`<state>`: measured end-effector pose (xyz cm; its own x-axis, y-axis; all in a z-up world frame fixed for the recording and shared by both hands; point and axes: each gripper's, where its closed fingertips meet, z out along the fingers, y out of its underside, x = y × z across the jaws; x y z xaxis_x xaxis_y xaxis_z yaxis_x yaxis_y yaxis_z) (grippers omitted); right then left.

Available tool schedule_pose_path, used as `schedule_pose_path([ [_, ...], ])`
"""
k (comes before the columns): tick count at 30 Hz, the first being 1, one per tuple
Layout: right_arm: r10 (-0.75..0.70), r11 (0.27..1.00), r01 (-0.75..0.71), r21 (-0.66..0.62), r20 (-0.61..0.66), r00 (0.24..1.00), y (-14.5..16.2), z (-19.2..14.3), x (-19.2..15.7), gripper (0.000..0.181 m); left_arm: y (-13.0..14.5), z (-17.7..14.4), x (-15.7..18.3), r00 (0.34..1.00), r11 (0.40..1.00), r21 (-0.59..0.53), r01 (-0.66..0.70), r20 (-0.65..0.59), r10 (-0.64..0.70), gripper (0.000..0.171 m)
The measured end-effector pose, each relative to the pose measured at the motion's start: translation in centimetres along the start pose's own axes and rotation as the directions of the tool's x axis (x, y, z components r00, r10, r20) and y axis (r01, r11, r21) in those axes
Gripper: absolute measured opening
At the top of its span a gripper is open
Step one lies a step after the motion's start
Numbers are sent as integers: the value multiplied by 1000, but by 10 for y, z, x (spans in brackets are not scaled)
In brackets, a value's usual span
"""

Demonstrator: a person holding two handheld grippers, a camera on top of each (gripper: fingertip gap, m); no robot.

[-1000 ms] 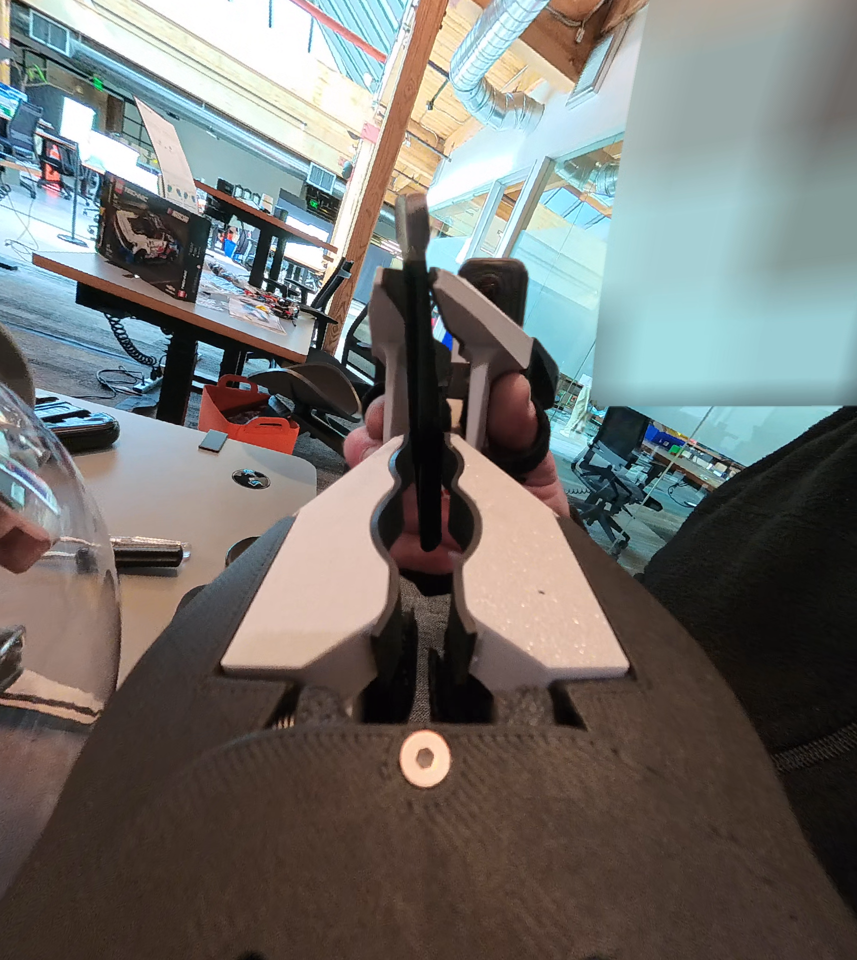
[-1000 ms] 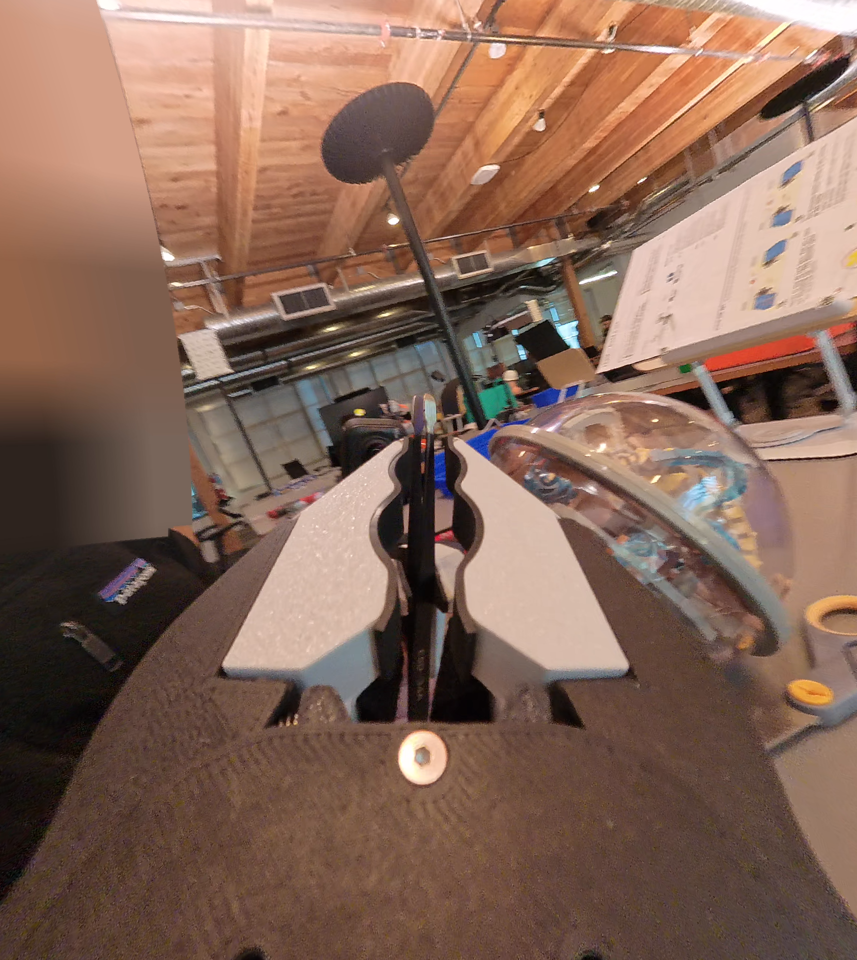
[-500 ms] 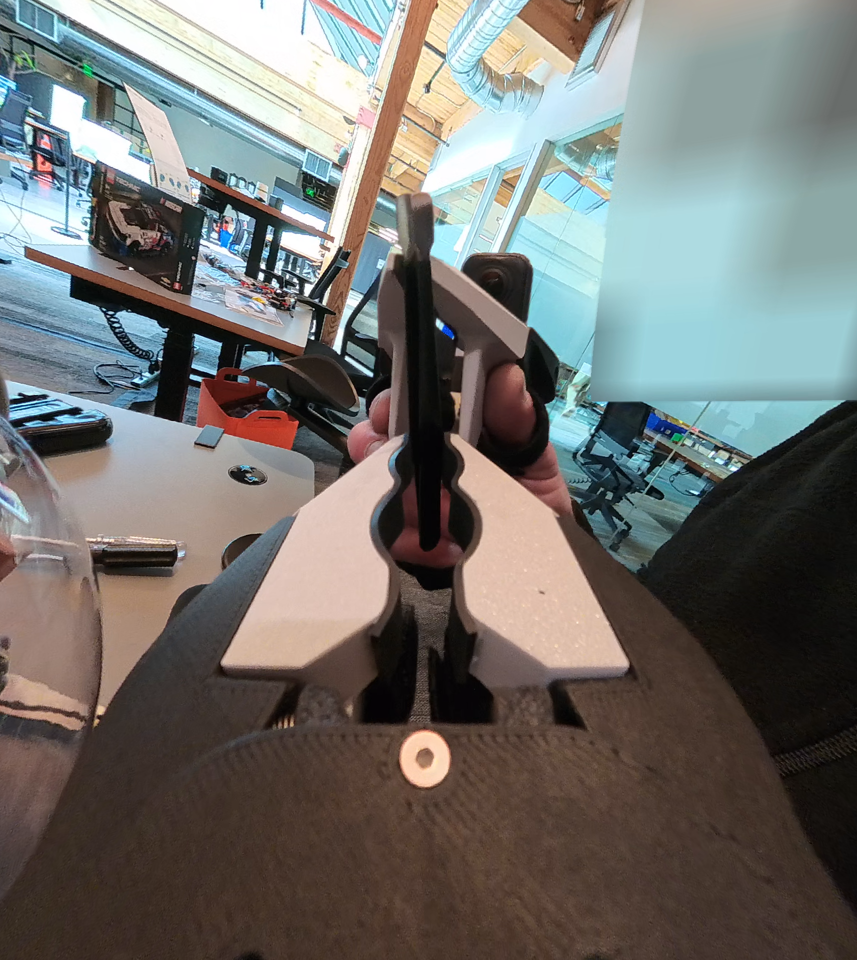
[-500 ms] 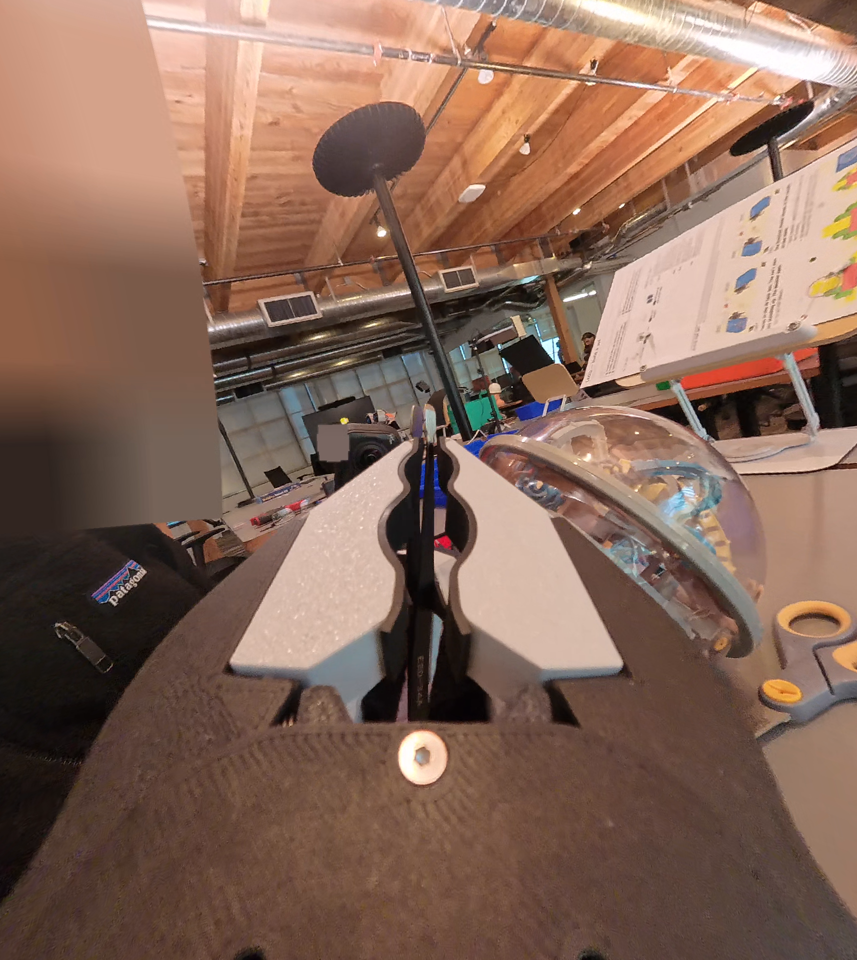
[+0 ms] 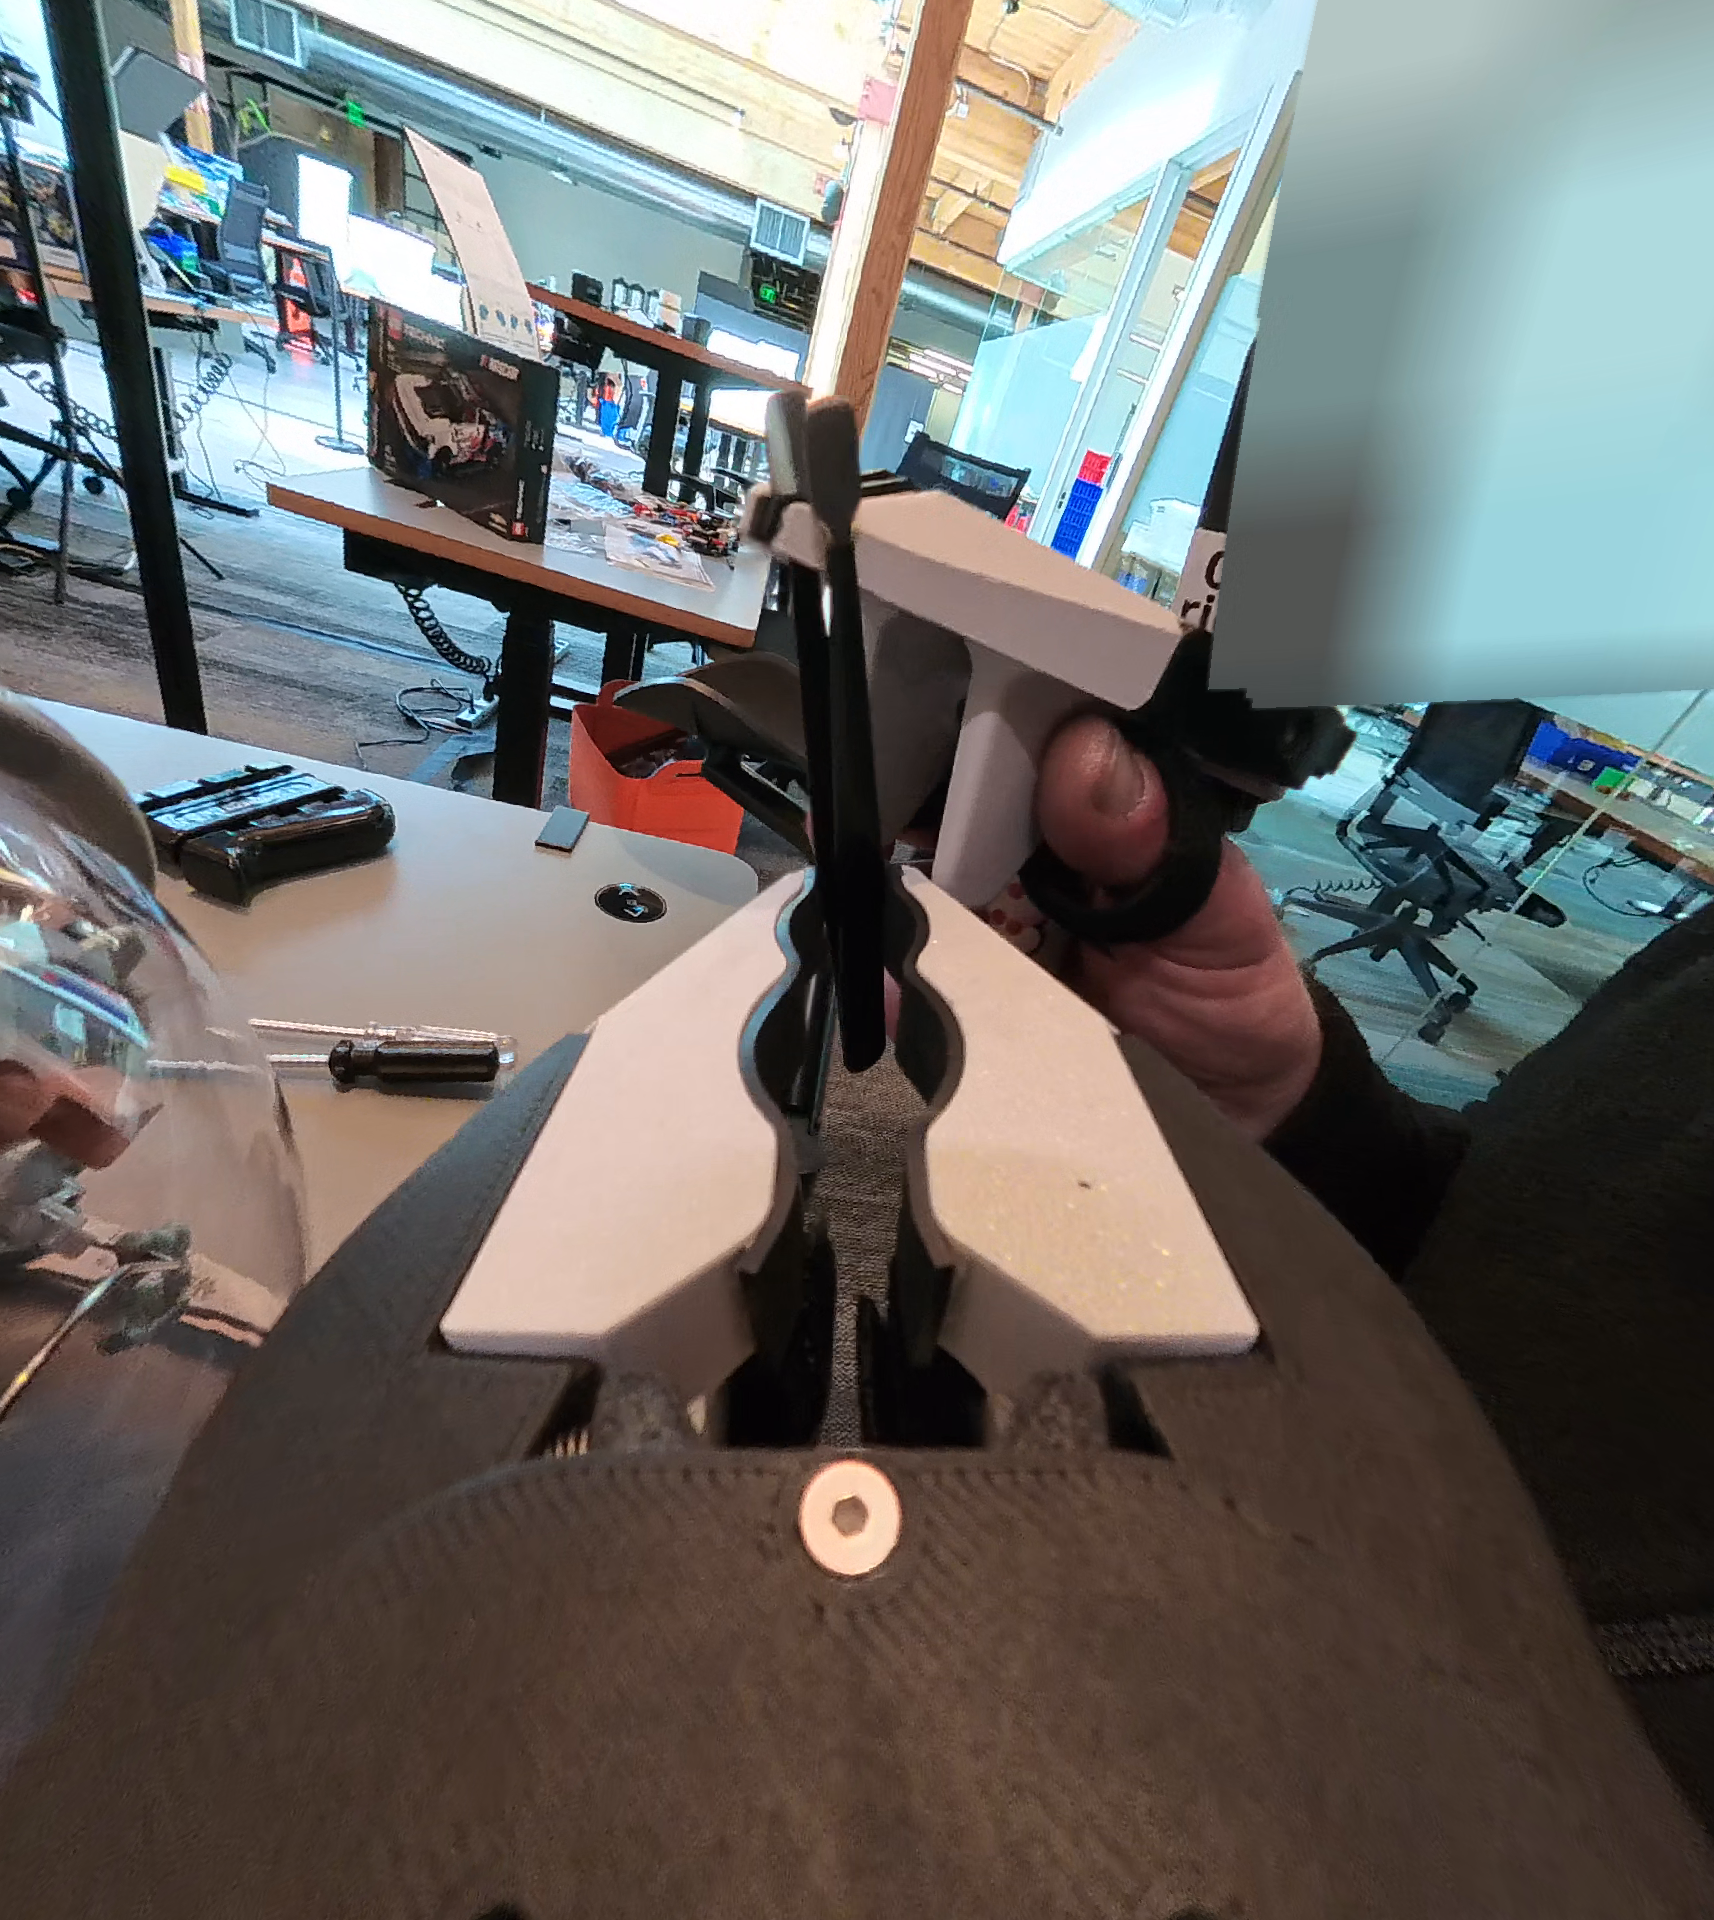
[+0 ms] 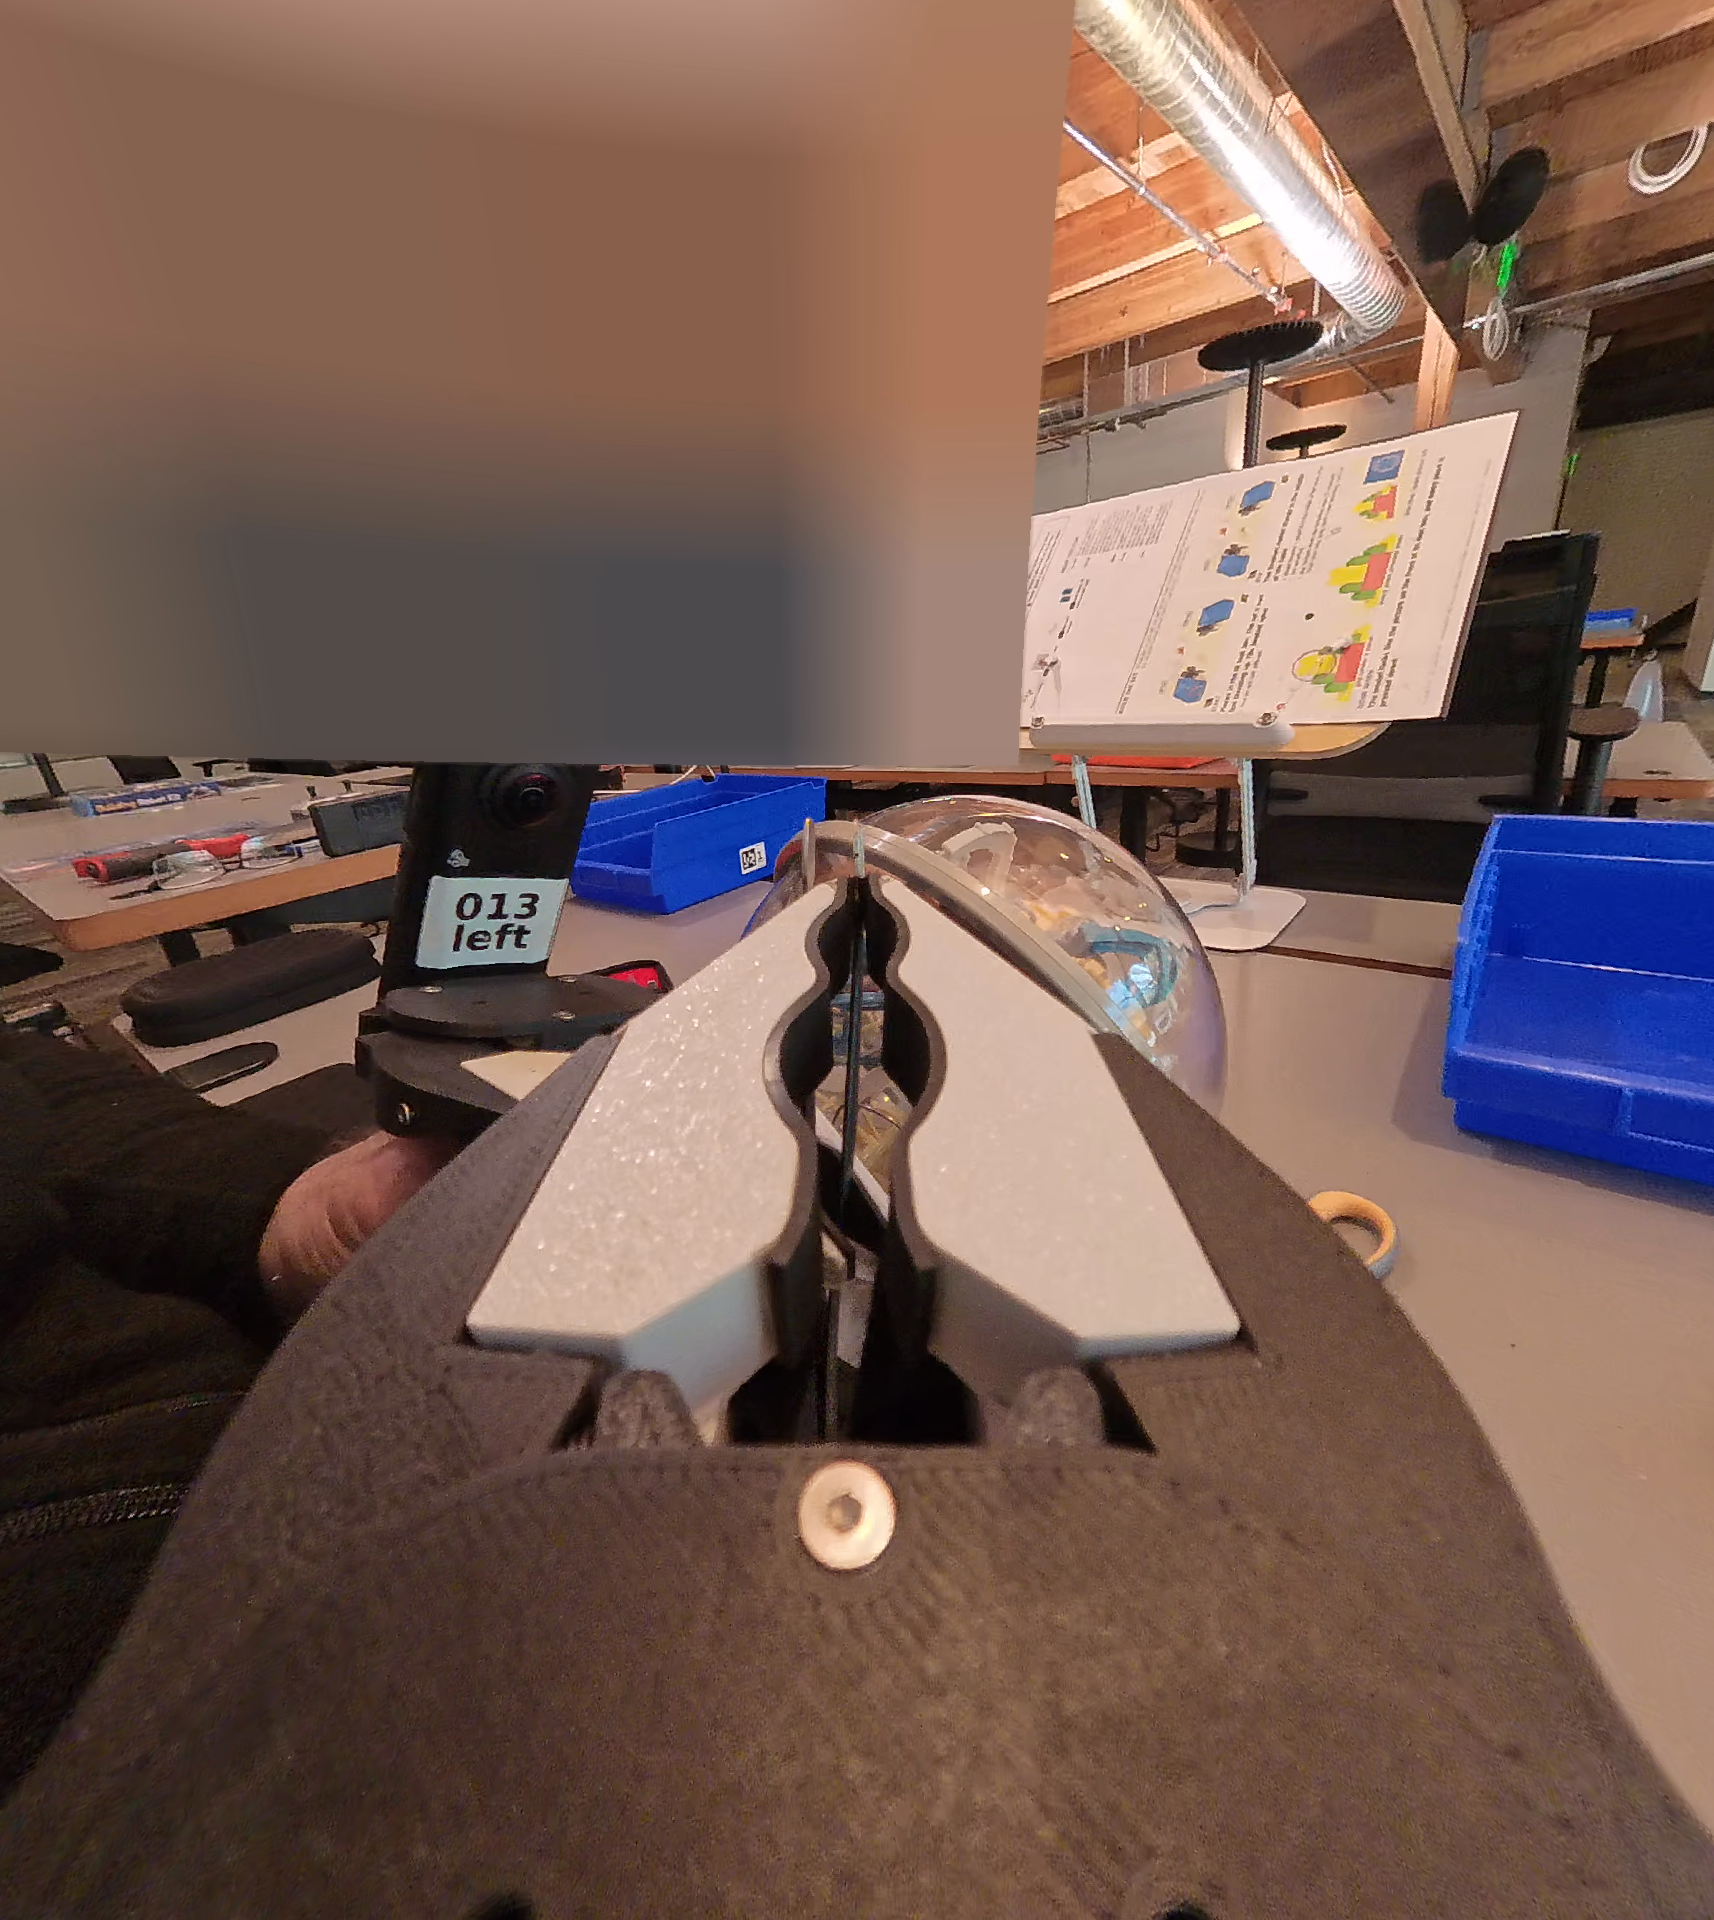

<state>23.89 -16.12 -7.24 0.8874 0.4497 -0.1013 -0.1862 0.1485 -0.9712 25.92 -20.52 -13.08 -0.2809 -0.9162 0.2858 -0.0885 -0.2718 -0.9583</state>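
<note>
My left gripper [image 5: 809, 421] is shut and empty, with its thin black fingers upright in mid-view. Just behind them a hand [image 5: 1175, 935] holds the right gripper's white body [image 5: 967, 592] side-on. My right gripper [image 6: 837, 842] is shut and empty. Its tips line up with the grey band of a clear plastic ball [image 6: 1071, 935] with a maze inside, on the grey table [image 6: 1455, 1351]. The ball also shows at the left edge of the left wrist view [image 5: 53, 987]. The left gripper's black camera mount [image 6: 489, 831] stands to the left.
A blue bin [image 6: 1642, 1008] sits at the right, and a second one [image 6: 697, 831] lies farther back. A printed sheet on a stand [image 6: 1248, 592] is behind the ball. Yellow-handled scissors [image 6: 1352, 1226] lie beside it. Two screwdrivers [image 5: 396, 1060] and a black case [image 5: 261, 821] lie on the table. The gap from one gripper's tips to the other's is roughly 7 cm.
The right wrist view has swung down from the ceiling to the table, bringing the blue bin and the left gripper's camera into view. In the left wrist view the right gripper has turned from head-on to side-on.
</note>
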Motion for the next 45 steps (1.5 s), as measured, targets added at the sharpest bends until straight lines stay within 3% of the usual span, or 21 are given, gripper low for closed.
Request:
schedule_pose_path([
  [4,-6,999,6,-32,0,1000,3,0,1,0,3,1,0,999,999,-4,36,1,-36,8],
  [7,-11,997,12,-71,6,1000,4,-1,5,0,-2,-8,-4,997,999,-21,-38,69,39,16],
  [9,-40,992,41,-122,9,999,6,-2,11,0,-20,-24,-3,994,997,-34,-71,81,74,23],
  [11,-76,976,77,-206,15,997,16,-1,19,0,-53,-47,-11,966,977,-59,-207,149,214,35],
  [13,-93,957,94,-273,17,995,27,1,29,0,-97,-71,-26,890,914,-131,-383,212,403,37],
  [15,-90,941,95,-324,29,995,37,6,35,0,-139,-88,-50,774,809,-246,-535,242,585,47],
  [17,-87,921,103,-376,59,994,47,12,37,0,-160,-95,-83,726,729,-393,-561,190,661,55],
  [18,-111,905,126,-407,61,992,53,14,40,0,-165,-96,-97,738,713,-436,-549,147,659,61],
  [22,-227,847,229,-480,61,972,64,22,48,0,-145,-93,-140,903,714,-586,-383,-73,424,85],
  [24,-250,820,249,-515,70,966,68,24,52,0,-120,-97,-159,943,659,-683,-316,-149,298,109],
  [28,-272,789,269,-553,78,959,70,28,61,0,-83,-104,-182,955,570,-768,-292,-264,133,120],
  [32,-327,733,316,-602,95,940,78,30,66,0,-58,-105,-170,937,522,-806,-279,-348,-36,120],
  [37,-346,732,340,-590,109,932,75,31,65,0,-46,-102,-150,911,503,-778,-376,-409,48,132],
  [45,-421,643,456,-615,214,882,79,10,51,0,-42,-93,-129,907,574,-713,-403,-394,148,132],
])
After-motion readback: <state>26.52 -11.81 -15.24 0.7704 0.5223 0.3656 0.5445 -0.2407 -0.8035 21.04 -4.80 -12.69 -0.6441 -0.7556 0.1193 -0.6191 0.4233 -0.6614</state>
